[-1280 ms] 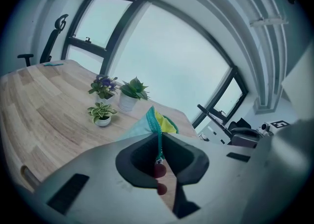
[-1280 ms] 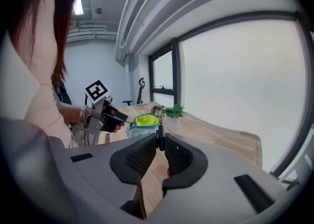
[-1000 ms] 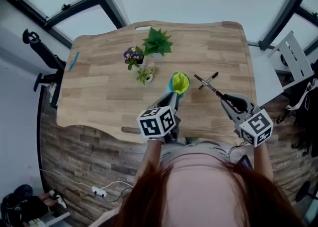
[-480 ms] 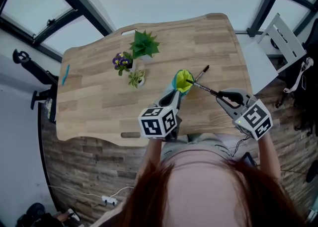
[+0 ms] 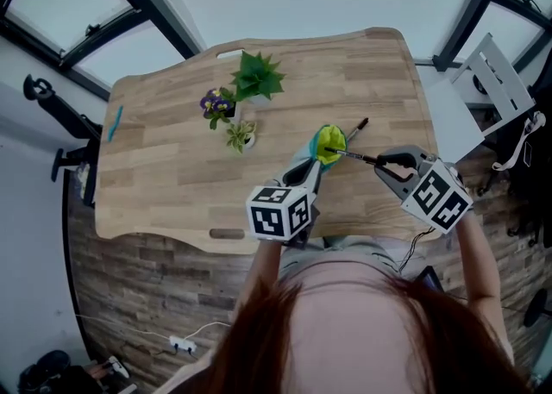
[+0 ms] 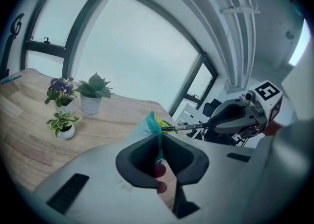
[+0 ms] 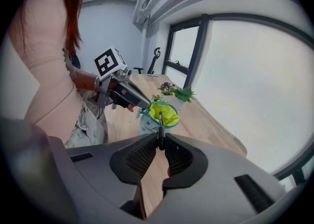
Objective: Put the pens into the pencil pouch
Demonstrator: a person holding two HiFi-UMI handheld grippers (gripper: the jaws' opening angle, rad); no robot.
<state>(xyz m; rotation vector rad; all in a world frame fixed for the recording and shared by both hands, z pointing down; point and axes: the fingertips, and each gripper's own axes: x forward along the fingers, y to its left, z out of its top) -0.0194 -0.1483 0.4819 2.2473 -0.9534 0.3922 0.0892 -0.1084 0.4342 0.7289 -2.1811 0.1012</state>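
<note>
The pencil pouch (image 5: pixel 329 144) has a lime-yellow lining and teal rim (its outside pale, faintly printed). The pen (image 5: pixel 354 156) is black, the table (image 5: pixel 172 168) light striped wood, the flowers (image 5: pixel 216 103) purple.

Open yellow-lined pencil pouch (image 5: pixel 330 137), black pen (image 5: pixel 352 157) tip at its mouth, second pen (image 5: pixel 358 126) lying just beyond
</note>
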